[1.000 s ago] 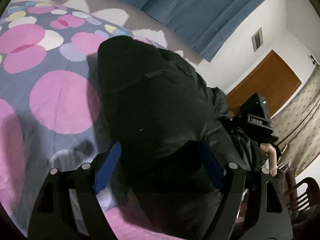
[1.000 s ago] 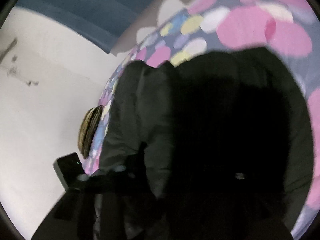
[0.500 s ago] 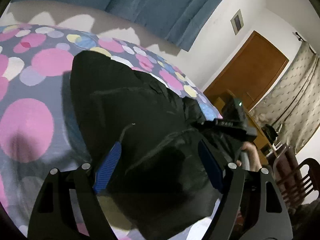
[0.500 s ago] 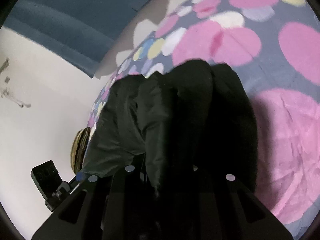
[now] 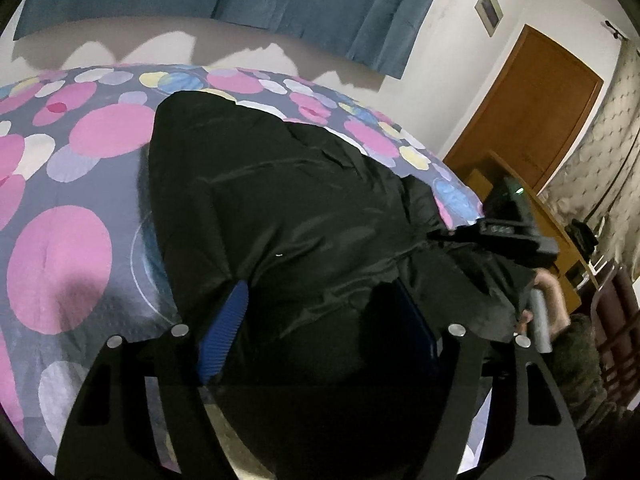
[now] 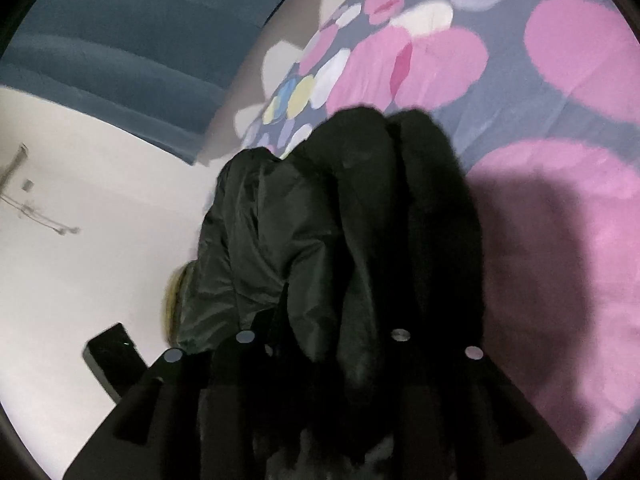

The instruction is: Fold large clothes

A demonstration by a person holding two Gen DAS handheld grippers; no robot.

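A large black padded jacket (image 5: 280,216) lies on a bed with a grey cover with pink dots (image 5: 60,264). My left gripper (image 5: 320,320) has its blue-padded fingers (image 5: 224,332) spread wide, with a thick bunch of the jacket's near edge between them. In the right wrist view the jacket (image 6: 304,240) hangs bunched and lifted over the bed cover (image 6: 560,100). My right gripper (image 6: 320,340) is closed on the jacket's fabric, its fingers mostly buried in it. The right gripper also shows in the left wrist view (image 5: 508,232), at the jacket's right end.
A blue curtain (image 5: 240,0) hangs behind the bed. A wooden door (image 5: 532,112) and a wooden desk (image 5: 552,240) stand to the right, with a dark chair (image 5: 616,332) near the bed's edge. A white wall (image 6: 80,260) is left of the right gripper.
Both grippers have lifted and drawn back with the jacket. More of the bed cover shows, and the jacket's right end is raised and bunched up.
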